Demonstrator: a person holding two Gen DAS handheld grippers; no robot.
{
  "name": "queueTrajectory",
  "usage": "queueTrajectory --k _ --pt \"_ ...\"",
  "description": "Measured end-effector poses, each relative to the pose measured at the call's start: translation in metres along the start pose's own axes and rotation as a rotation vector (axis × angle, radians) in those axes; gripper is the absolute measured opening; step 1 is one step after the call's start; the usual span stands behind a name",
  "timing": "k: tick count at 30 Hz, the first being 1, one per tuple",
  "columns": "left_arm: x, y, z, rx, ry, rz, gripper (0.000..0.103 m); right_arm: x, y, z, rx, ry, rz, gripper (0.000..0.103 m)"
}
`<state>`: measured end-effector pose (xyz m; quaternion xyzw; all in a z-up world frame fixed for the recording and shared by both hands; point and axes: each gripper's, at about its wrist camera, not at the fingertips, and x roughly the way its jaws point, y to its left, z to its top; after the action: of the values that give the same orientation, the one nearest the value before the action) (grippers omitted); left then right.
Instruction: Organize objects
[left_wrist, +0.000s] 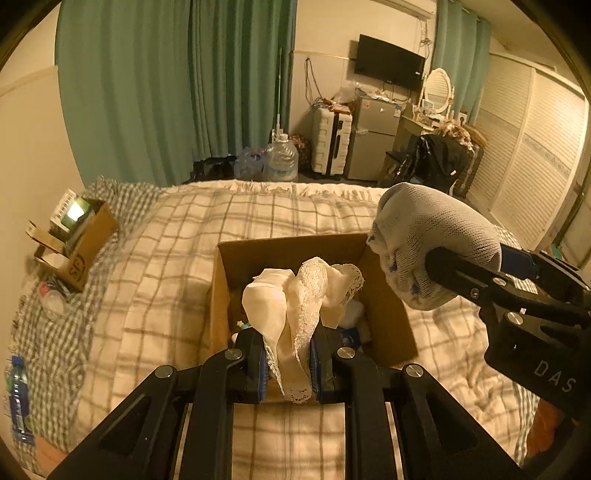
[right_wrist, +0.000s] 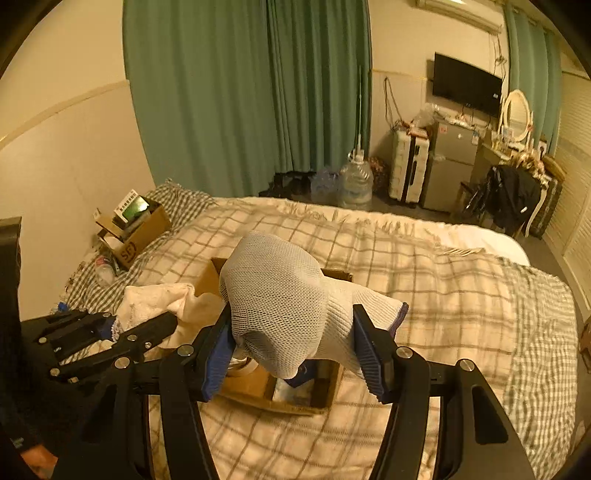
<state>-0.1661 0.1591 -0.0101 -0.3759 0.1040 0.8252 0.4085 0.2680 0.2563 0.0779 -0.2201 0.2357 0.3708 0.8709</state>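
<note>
While clamped by grippers, cloths above box.

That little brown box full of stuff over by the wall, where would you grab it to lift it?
By a side wall of the small cardboard box, from above: one finger inside, one outside. It stands open-topped on the bed, and its upright flaps look too loose to trust.

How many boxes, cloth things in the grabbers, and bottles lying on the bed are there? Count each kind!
Cardboard boxes: 2, the open box in the middle and the small box at the far left of the bed.
Cloth things held: 2, the lace cloth and the grey knit piece.
Bottles on the bed: 2, the blue-label bottle and the clear bottle.
Total: 6
</note>
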Motion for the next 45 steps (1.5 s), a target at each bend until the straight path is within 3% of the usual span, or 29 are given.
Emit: queueTrajectory --k 9,16,22,24,26,29,31,35,37,39,45 --pt "0.068 0.008 -0.008 0.023 0.054 0.011 0.017 0.071 -0.012 -0.005 0.012 0.064 0.001 0.052" --pt "0.097 0.010 -0.012 0.033 0.074 -0.011 0.017 0.109 -0.017 -0.012 0.017 0.092 0.002 0.052" --pt "0.106 0.005 -0.008 0.048 0.079 -0.043 0.020 0.119 -0.021 -0.008 0.052 0.099 0.023 0.061" --pt "0.105 0.004 -0.006 0.038 0.083 -0.053 0.031 0.118 -0.021 -0.005 0.056 0.089 0.011 0.066" --pt "0.101 0.003 -0.005 0.035 0.084 -0.049 0.066 0.114 -0.021 -0.001 0.060 0.077 0.006 0.074" --pt "0.086 0.006 -0.002 0.029 0.042 -0.045 0.086 0.100 -0.021 0.006 0.069 0.036 0.013 0.088" --pt "0.078 0.008 0.002 0.020 0.036 -0.037 0.092 0.091 -0.022 0.010 0.072 0.018 0.006 0.093" --pt "0.050 0.015 0.013 -0.014 0.022 -0.037 0.093 0.064 -0.023 0.021 0.083 -0.006 0.014 0.102" --pt "0.033 0.015 0.019 -0.016 0.006 -0.046 0.094 0.047 -0.022 0.026 0.081 -0.025 0.007 0.102" --pt "0.011 0.012 0.024 -0.004 -0.034 -0.035 0.102 0.025 -0.022 0.032 0.079 -0.049 -0.003 0.102" --pt "-0.057 0.007 0.036 0.040 -0.141 -0.020 0.103 -0.050 -0.025 0.044 0.101 -0.133 -0.027 0.103"
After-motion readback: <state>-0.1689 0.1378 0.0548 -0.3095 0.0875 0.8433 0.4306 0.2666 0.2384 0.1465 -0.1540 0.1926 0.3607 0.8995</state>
